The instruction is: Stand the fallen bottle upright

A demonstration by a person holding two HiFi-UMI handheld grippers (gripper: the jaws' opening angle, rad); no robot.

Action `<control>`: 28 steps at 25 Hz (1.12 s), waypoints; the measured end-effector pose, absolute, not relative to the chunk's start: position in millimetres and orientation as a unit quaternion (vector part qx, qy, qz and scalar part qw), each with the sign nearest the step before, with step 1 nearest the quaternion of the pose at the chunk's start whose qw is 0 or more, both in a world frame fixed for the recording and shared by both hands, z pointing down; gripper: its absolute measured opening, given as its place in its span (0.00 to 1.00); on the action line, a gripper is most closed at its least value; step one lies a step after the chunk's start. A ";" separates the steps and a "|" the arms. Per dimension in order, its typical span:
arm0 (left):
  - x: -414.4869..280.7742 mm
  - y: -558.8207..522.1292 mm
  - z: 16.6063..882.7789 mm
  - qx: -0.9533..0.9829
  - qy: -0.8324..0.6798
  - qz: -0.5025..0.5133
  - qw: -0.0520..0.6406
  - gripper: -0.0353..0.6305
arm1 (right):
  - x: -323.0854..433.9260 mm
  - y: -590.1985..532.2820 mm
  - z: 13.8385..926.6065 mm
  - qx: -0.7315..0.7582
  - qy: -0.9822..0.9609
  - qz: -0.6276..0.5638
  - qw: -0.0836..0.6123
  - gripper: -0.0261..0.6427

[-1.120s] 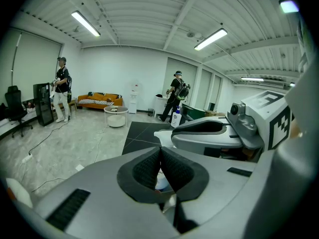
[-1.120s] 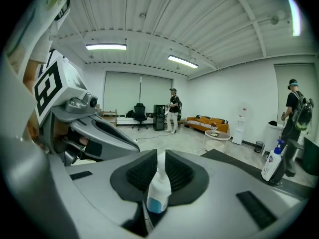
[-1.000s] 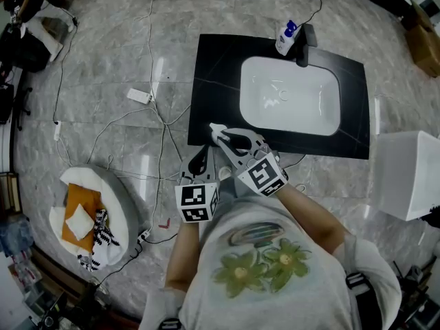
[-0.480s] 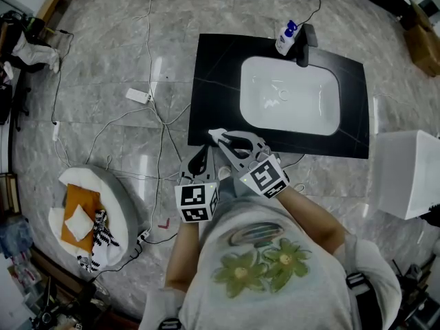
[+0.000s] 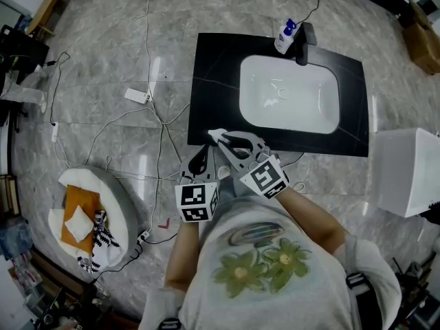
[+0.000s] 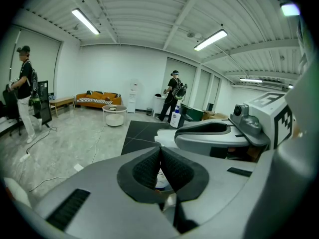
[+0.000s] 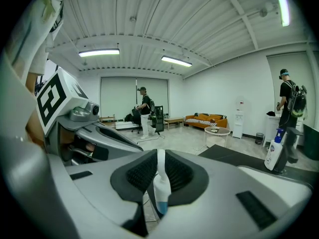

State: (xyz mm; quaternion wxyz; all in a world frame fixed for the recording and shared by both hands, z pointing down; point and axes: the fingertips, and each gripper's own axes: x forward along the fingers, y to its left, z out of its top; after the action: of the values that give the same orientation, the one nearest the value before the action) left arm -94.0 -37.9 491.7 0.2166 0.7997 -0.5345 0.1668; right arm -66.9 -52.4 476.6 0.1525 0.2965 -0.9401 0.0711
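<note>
Countertop [image 5: 213, 81], black slab: the largest item, directly ahead of you.

Sink [image 5: 256, 71], white, set into the slab. Its basin shows nothing inside.

Basket [image 5: 124, 205], round, on the floor well to your left. It holds an orange cushion [image 5: 82, 203], a white cloth [image 5: 79, 223] and a black-and-white patterned cloth [image 5: 103, 237].

Bottle [image 5: 285, 36], white with a blue pump top, at the counter's far edge just beside the faucet [image 5: 302, 47]. In the right gripper view it looks upright. Judge it light, smooth and firm-walled. Take it around the mid-body, not the pump.

Right gripper [image 7: 158, 171]: jaws narrow, pinching a thin white piece [image 7: 160, 188] with a blue end. You cannot tell what it is.

Left gripper [image 6: 160, 166]: jaws pressed together, nothing between.
</note>
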 end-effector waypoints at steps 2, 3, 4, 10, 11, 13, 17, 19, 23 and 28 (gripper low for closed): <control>-93.5 -37.2 492.1 0.800 -0.534 0.167 0.217 0.08 | -66.0 -52.1 477.0 0.298 -0.940 0.071 0.152 0.14; -93.3 -36.9 492.0 0.800 -0.534 0.166 0.217 0.08 | -65.7 -51.9 477.0 0.299 -0.939 0.071 0.152 0.14; -93.1 -36.9 491.6 0.800 -0.534 0.166 0.217 0.08 | -65.7 -51.8 476.9 0.300 -0.939 0.070 0.153 0.14; -93.5 -38.8 486.8 0.803 -0.532 0.163 0.212 0.08 | -66.6 -52.2 475.3 0.299 -0.938 0.081 0.153 0.14; -93.3 -39.3 485.7 0.804 -0.531 0.162 0.211 0.08 | -66.7 -51.9 475.1 0.299 -0.938 0.082 0.154 0.14; -93.0 -40.3 483.5 0.805 -0.531 0.161 0.210 0.08 | -66.8 -51.2 473.9 0.297 -0.939 0.083 0.155 0.14; -93.2 -42.9 479.3 0.806 -0.532 0.157 0.207 0.08 | -66.5 -52.0 469.8 0.296 -0.939 0.087 0.150 0.14; -94.0 -43.4 476.9 0.806 -0.532 0.155 0.206 0.08 | -65.9 -52.2 468.0 0.297 -0.939 0.087 0.150 0.14; -93.7 -44.2 473.0 0.807 -0.533 0.149 0.206 0.08 | -62.5 -51.3 465.2 0.295 -0.940 0.091 0.149 0.14; -93.3 -43.4 465.6 0.809 -0.533 0.145 0.201 0.08 | -58.4 -49.1 459.4 0.298 -0.938 0.097 0.148 0.12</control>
State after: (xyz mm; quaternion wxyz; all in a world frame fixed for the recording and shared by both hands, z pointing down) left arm -93.3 -43.4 465.6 0.2008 0.8089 -0.5331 0.1455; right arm -58.4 -49.1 459.4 0.1481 0.2979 -0.9380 0.0974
